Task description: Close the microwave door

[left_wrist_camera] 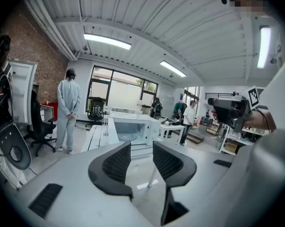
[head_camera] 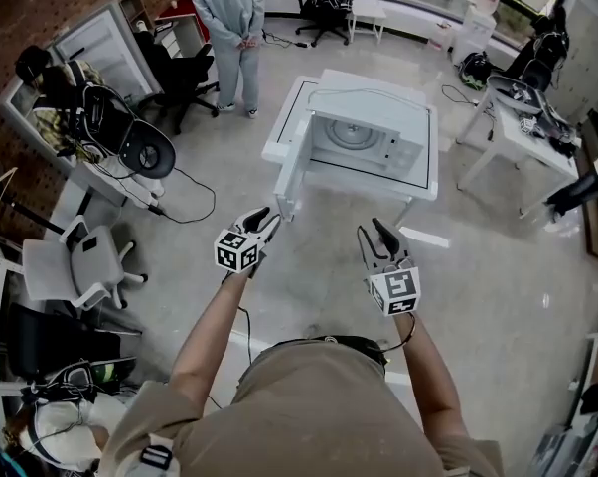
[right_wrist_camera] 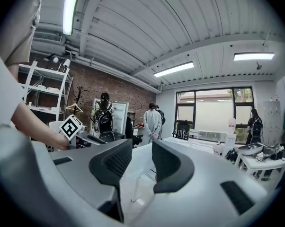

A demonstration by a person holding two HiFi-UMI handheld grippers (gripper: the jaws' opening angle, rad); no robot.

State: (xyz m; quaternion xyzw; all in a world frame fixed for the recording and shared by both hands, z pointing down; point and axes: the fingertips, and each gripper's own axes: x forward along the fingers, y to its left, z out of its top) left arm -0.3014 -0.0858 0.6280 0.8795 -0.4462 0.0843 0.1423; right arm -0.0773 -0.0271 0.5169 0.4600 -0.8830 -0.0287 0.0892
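Observation:
A white microwave [head_camera: 378,132] stands on a white table [head_camera: 284,117] in the middle of the room. Its door [head_camera: 291,172] hangs open to the left and the turntable shows inside the cavity [head_camera: 351,132]. My left gripper [head_camera: 267,219] is held out just below the door's outer edge, jaws open and nothing between them. In the left gripper view [left_wrist_camera: 141,148] the microwave [left_wrist_camera: 133,129] lies straight ahead, some way off. My right gripper [head_camera: 372,232] hovers in front of the table, open and empty; the right gripper view [right_wrist_camera: 142,150] looks past the table's corner.
A person in grey [head_camera: 229,18] stands beyond the table with hands behind the back. Office chairs [head_camera: 85,266] and a white cabinet [head_camera: 105,48] line the left side. A second white desk [head_camera: 518,137] stands at the right. Cables [head_camera: 195,202] trail over the floor.

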